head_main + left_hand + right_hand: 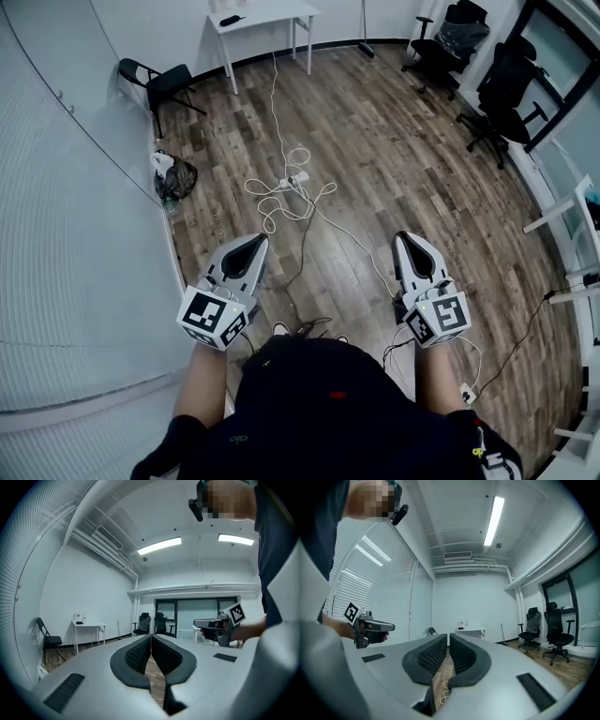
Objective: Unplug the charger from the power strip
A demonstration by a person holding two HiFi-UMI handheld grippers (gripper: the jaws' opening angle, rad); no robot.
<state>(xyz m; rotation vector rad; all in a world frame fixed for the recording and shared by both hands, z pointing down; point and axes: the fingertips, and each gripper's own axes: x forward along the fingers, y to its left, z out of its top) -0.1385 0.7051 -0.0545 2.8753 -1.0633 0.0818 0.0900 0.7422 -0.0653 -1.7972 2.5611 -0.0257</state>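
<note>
A white power strip (293, 181) lies on the wooden floor some way ahead of me, among loops of white cable (277, 203). At this distance I cannot pick out the charger on it. Both grippers are held level at waist height, well short of the strip. My left gripper (255, 241) is shut with nothing in it, its pads meeting at the tip (151, 638). My right gripper (405, 237) is also shut and empty (447, 637). Under its jaws a bit of white cable (445, 693) shows on the floor.
A white table (262, 21) stands at the far wall, with a black folding chair (159, 82) and a dark bag (175, 178) along the left wall of blinds. Black office chairs (497, 94) stand at the far right. A small white adapter (466, 394) with thin black cables lies by my right side.
</note>
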